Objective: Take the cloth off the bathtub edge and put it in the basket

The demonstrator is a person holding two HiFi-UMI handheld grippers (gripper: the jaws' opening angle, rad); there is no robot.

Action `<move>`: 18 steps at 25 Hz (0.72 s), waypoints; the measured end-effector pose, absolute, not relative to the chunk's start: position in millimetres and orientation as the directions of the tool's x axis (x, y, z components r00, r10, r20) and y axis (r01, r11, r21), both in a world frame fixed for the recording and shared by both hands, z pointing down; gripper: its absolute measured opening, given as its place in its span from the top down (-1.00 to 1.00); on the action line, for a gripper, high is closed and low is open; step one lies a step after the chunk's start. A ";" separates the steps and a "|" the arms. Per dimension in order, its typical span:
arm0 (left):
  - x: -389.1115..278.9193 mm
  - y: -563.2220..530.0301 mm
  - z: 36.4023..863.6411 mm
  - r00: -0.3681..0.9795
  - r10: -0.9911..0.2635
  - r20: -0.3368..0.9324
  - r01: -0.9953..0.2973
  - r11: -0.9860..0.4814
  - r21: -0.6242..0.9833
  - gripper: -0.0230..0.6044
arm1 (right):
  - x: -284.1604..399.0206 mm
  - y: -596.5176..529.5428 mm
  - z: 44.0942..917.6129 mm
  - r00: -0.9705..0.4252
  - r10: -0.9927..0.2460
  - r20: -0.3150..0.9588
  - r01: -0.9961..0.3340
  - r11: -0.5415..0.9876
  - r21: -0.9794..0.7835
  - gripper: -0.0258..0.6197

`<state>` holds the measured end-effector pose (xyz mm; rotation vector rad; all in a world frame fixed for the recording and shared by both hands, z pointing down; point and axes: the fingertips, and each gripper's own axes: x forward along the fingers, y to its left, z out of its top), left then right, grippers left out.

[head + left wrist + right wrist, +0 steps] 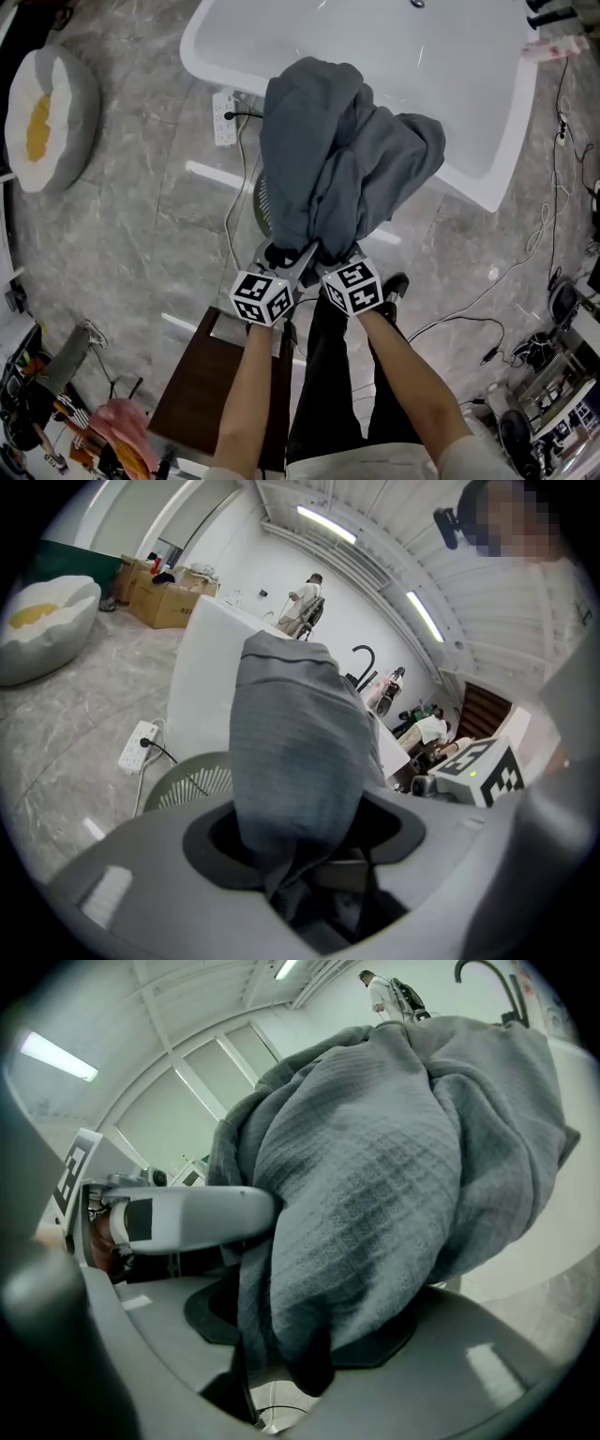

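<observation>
**My Two Grippers Held the Cloth Over the Basket**

My left gripper [298,261] and my right gripper [331,262] were side by side. Each one was squeezed tight on a bunch of the grey cloth [337,159].

The big white bathtub [375,56] was behind the cloth. The cloth was off its edge and up in the air in one fat lump. The green basket [262,202] sat on the floor just under the lump.

I think I was at the carrying part, almost at the drop. Next I would need to bring the lump down over the basket's open top. Then I would let go with both grippers so that it all fell in. It was a big cloth, so some of it might flop over the rim.

The cloth hid most of the basket. I could not tell what was inside it, or whether the cloth's bottom end touched it. The cloth also covered my jaw tips.
</observation>
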<state>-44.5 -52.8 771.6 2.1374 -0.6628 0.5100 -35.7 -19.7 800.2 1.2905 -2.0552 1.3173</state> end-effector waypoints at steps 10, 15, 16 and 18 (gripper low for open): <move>-85.0 -28.9 782.1 0.738 -0.316 0.597 -0.671 -0.446 0.593 -0.07 | -75.6 5.6 809.8 -0.563 -0.417 0.713 -0.820 0.175 -0.545 0.26; -92.9 -20.3 783.4 0.723 -0.316 0.614 -0.686 -0.429 0.587 -0.07 | -83.4 14.7 809.7 -0.578 -0.405 0.709 -0.808 0.160 -0.567 0.26; -93.7 -19.1 783.6 0.721 -0.315 0.617 -0.689 -0.427 0.586 -0.07 | -84.2 16.3 809.8 -0.579 -0.402 0.709 -0.806 0.154 -0.571 0.26; -95.8 -15.3 785.5 0.714 -0.312 0.627 -0.696 -0.417 0.585 -0.07 | -86.3 20.8 811.4 -0.584 -0.392 0.710 -0.802 0.143 -0.580 0.26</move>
